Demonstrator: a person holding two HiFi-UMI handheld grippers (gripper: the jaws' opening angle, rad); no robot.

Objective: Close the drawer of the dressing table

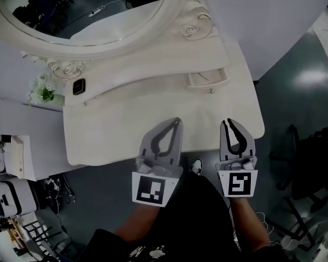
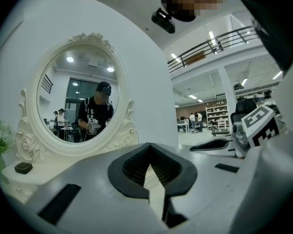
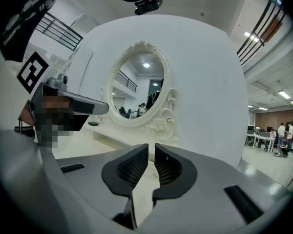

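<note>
The left gripper (image 1: 177, 120) is clenched: its black ribbed pads meet at the tips with nothing between them. The right gripper (image 1: 229, 122) is closed as well, apart from a hairline slit, and is also empty. Both are held side by side on extended forearms, pointing away from the body, with their tips above the front edge of the cream-white wooden dressing table (image 1: 115, 130). Only the head view shows the small cream drawer with a round knob (image 1: 208, 79); it stands slightly pulled out at the table's rear right, beside the oval mirror in a carved cream frame (image 1: 153, 34), well apart from both grippers. The left gripper view adds a person reflected in the mirror, a small black box (image 2: 23, 167) and the right gripper at its right edge.
</note>
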